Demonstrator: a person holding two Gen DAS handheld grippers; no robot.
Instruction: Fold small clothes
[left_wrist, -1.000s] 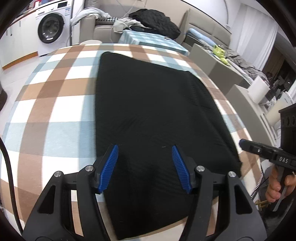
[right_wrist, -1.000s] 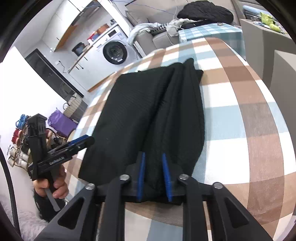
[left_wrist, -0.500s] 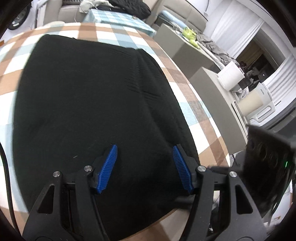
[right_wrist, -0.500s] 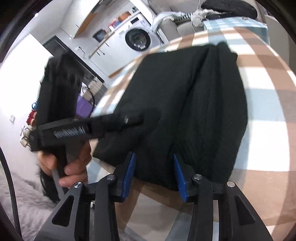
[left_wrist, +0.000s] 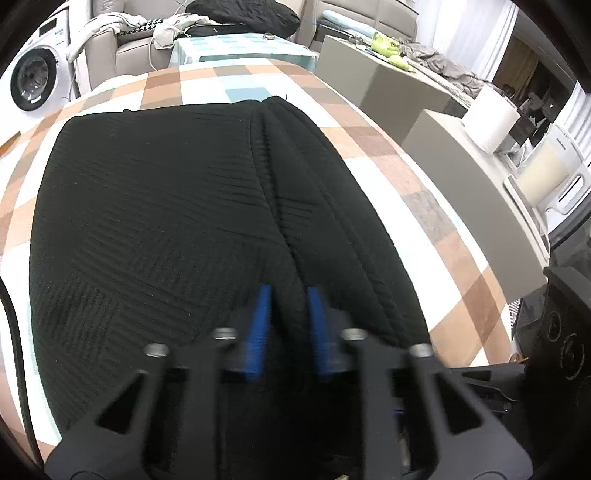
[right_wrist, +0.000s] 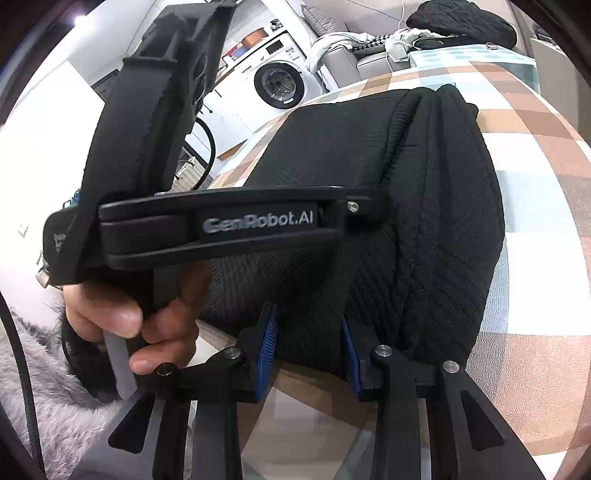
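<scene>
A black ribbed garment (left_wrist: 166, 221) lies on a checked tablecloth (left_wrist: 388, 147), with a raised fold running along its right part. My left gripper (left_wrist: 286, 306) is shut on the near end of that fold. In the right wrist view the garment (right_wrist: 424, 184) lies ahead. My right gripper (right_wrist: 308, 336) is open, its blue pads either side of the garment's near edge. The left gripper's black body (right_wrist: 229, 225), held in a hand, crosses just in front of it.
A washing machine (left_wrist: 31, 79) stands at the far left. A sofa with piled clothes (left_wrist: 221, 22) is behind the table. A grey counter (left_wrist: 443, 122) with a paper roll (left_wrist: 491, 122) runs along the right. A grey fluffy rug (right_wrist: 55, 387) lies on the floor.
My left gripper moved right to the fold and shut on it. My right gripper let go of the fold and opened. The two grippers came close together.
</scene>
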